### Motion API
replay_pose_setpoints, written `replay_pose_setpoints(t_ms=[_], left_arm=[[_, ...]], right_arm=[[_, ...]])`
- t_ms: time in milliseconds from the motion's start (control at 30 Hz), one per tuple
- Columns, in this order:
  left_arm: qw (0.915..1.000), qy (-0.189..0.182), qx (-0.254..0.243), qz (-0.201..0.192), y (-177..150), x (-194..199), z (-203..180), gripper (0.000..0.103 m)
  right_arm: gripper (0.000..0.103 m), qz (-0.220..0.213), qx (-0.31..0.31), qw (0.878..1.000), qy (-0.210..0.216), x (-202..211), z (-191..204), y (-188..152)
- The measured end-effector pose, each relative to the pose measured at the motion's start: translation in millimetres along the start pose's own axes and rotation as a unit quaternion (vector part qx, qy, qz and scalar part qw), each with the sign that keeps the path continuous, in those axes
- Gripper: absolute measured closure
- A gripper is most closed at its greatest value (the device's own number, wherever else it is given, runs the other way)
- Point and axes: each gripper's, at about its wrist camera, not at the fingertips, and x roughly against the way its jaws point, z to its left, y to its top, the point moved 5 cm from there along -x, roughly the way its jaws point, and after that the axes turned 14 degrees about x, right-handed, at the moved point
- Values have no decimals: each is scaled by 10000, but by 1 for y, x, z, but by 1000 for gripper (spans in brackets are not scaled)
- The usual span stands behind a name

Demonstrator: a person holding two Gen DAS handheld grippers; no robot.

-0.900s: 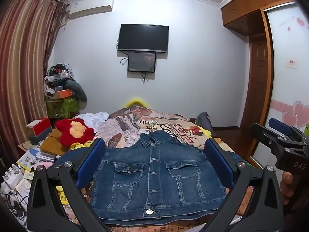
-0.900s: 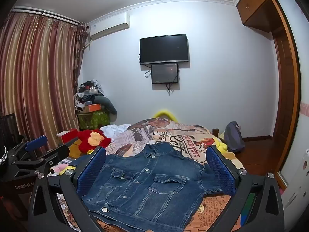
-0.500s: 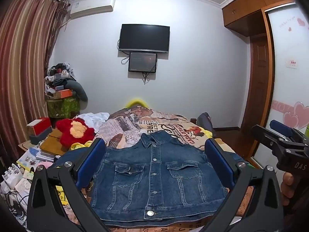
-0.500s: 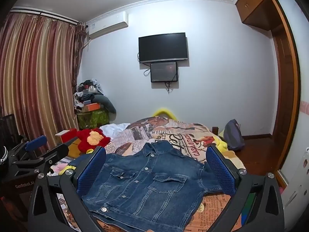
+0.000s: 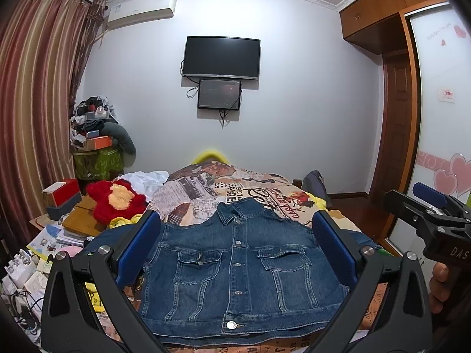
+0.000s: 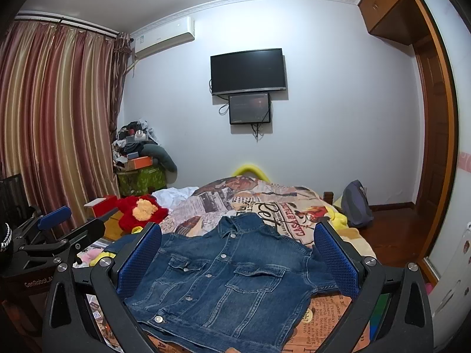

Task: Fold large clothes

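Almost nothing has shifted since the earlier frames: both views drift only slightly, and the blue denim button-front jacket (image 5: pixel 238 267) lies as it did, flat and face up on the bed with the newspaper-print cover (image 5: pixel 235 182), collar away from me. Left fingers (image 5: pixel 235 250) are spread wide and hold nothing; the jacket sits ahead of and between them. Right fingers (image 6: pixel 238 261) are equally spread and empty, with the jacket ahead and skewed toward their left side.

Risks, as I judge them:
- Denim is stiff and thick. A shallow pinch at the hem may slip or take only one layer.
- Sleeves appear tucked beneath the body; lifting one edge may drag them out and spoil the fold.
- Uneven lift between my two hands would skew the crease.

Surroundings: the red plush toy with yellow centre (image 5: pixel 116 203) and the stacked books and papers (image 5: pixel 67 229) lie left of my left fingers, beside the bed. Neither blocks the jacket.
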Motion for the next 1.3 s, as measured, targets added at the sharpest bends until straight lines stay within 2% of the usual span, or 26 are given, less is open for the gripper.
replay_pose_setpoints(t_ms=[1300], left_arm=[[10000, 53, 13, 57, -2, -4, 4, 0]], right_arm=[[0, 107, -35, 9999, 58, -13, 9, -9]])
